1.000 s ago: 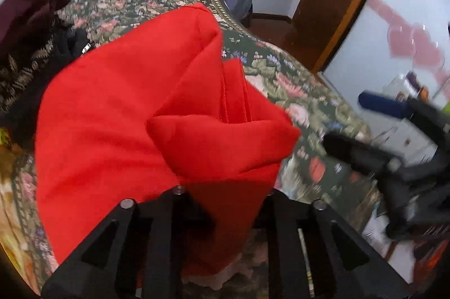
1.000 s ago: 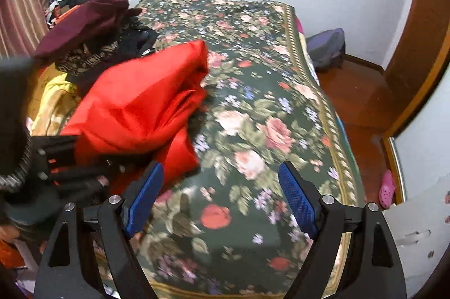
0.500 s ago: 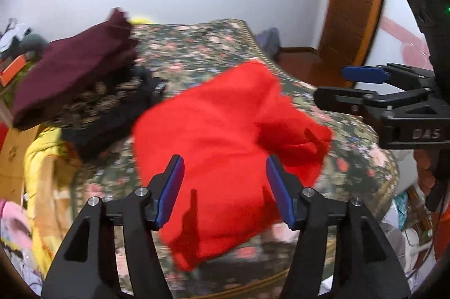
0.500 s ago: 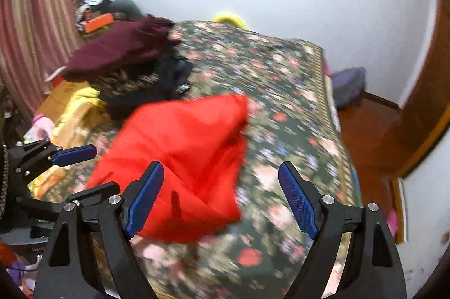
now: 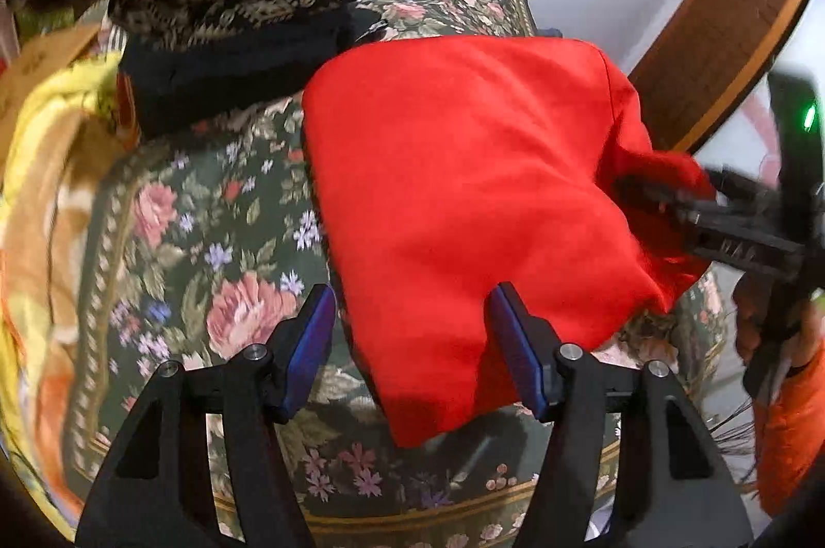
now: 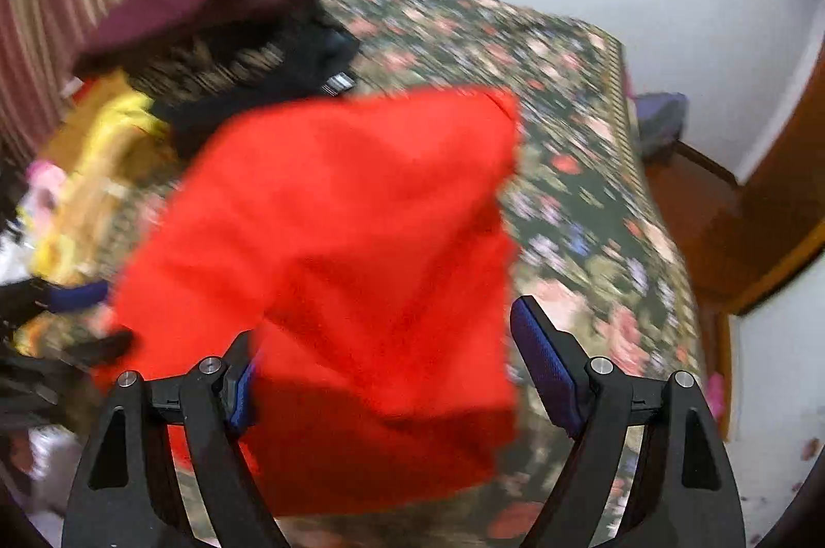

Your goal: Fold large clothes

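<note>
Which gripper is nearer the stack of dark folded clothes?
Left. The left gripper sits at the red garment's edge facing the stack of dark folded clothes; the right gripper is across the garment.

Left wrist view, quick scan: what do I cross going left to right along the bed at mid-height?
Yellow blanket → bare floral bedspread → red garment → right gripper reaching in from the right edge, its fingers at the garment's right side.
</note>
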